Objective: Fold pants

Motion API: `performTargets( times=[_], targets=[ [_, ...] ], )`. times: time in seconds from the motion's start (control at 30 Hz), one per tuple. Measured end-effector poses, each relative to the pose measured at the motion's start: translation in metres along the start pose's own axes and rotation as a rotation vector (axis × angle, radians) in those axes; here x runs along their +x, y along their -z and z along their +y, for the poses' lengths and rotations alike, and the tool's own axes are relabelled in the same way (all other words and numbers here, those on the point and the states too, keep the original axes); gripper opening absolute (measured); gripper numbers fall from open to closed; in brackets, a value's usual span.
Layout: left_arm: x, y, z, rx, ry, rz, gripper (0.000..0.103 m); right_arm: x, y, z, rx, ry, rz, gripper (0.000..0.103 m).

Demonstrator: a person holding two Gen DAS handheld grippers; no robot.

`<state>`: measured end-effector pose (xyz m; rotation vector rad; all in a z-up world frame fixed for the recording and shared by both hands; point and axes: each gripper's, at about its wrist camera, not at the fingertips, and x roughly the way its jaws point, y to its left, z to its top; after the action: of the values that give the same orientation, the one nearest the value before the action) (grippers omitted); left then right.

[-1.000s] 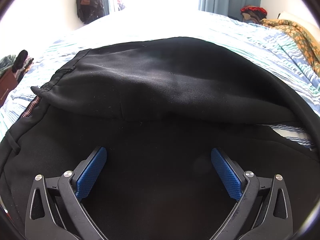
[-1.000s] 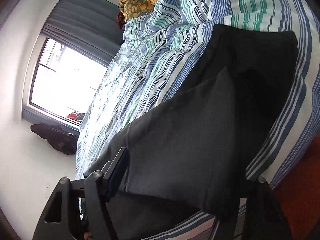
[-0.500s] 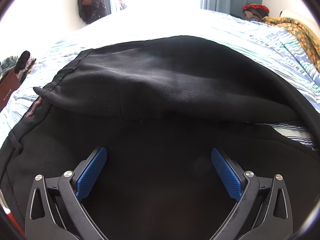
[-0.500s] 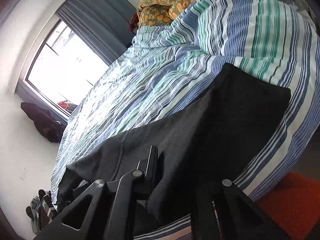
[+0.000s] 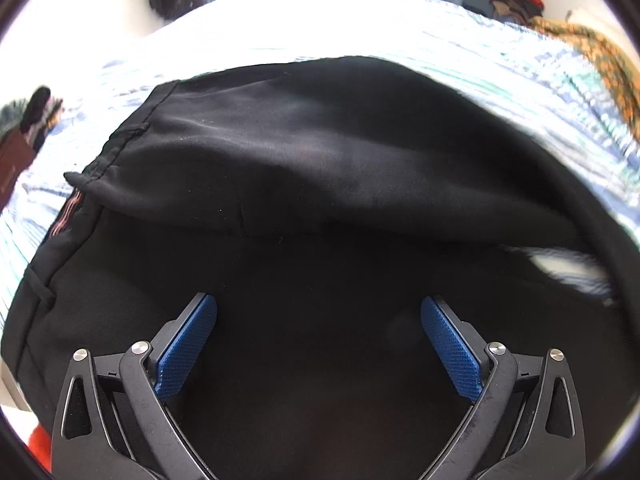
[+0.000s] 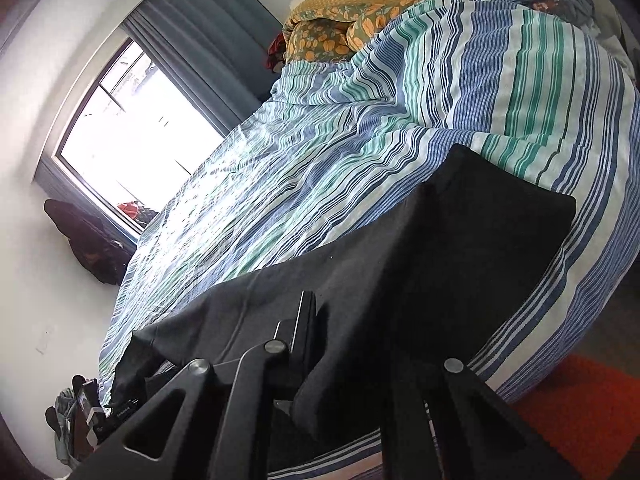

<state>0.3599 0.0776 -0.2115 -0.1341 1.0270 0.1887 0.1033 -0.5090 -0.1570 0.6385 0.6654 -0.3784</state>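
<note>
**A:** Where are the pants (image 5: 320, 168) right now?

**B:** On the striped bedspread (image 6: 500, 80), near the edge of the bed that runs alongside the orange rug (image 6: 580, 412). They are black, with the waistband (image 5: 116, 148) at one end and the legs stretching away from it towards the floral pillows (image 6: 340, 20). One layer is already lapped over the other, so I judge a lengthwise fold is under way, not finished.

**A:** What are the two tools doing?

**B:** The left gripper (image 5: 319, 344) hovers over the pants just on the near side of the waistband, its blue pads (image 5: 188, 348) spread wide with nothing between them. The right gripper (image 6: 352, 340) has closed down on a flap of the pants' fabric, which drapes over and between its fingers (the far pad is hidden by cloth, so the pinch itself is partly inferred). That flap is raised off the bedspread, while the rest of the leg beyond it lies flat.

**A:** So which step is this?

**B:** By my reading, the carry-over: the lifted section is being brought across the rest of the pants.

**A:** And what does the next move call for?

**B:** Probably laying the held edge down square on the layer beneath without dragging it askew, then letting go. The left gripper looks placed to press or pin the cloth near the waistband, which would keep the lower layer from sliding.
</note>
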Motion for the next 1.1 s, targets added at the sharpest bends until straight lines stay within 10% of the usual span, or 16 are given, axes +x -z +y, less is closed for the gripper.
performTargets(
  times=[0.3, 0.67, 0.7, 0.8, 1.1],
  targets=[
    [-0.023, -0.081, -0.014, -0.188, 0.401, -0.024, 0.102, -0.021, -0.002, 0.025, -0.111, -0.032, -0.067, 0.01],
    [0.061, -0.13, -0.048, -0.283, 0.458, 0.161, 0.101, -0.088, -0.011, 0.055, -0.163, -0.182, -0.169, 0.008],
    [0.064, -0.134, -0.048, -0.297, 0.472, 0.156, 0.091, -0.094, -0.013, 0.057, -0.16, -0.201, -0.172, 0.008],
    [0.068, -0.138, -0.049, -0.317, 0.514, 0.192, 0.005, -0.099, -0.02, 0.059, -0.161, -0.22, -0.164, 0.007],
    [-0.124, -0.13, 0.027, -0.346, 0.72, -0.158, 0.006, -0.045, -0.1, 0.059, -0.229, -0.205, -0.14, 0.007]
  ],
)
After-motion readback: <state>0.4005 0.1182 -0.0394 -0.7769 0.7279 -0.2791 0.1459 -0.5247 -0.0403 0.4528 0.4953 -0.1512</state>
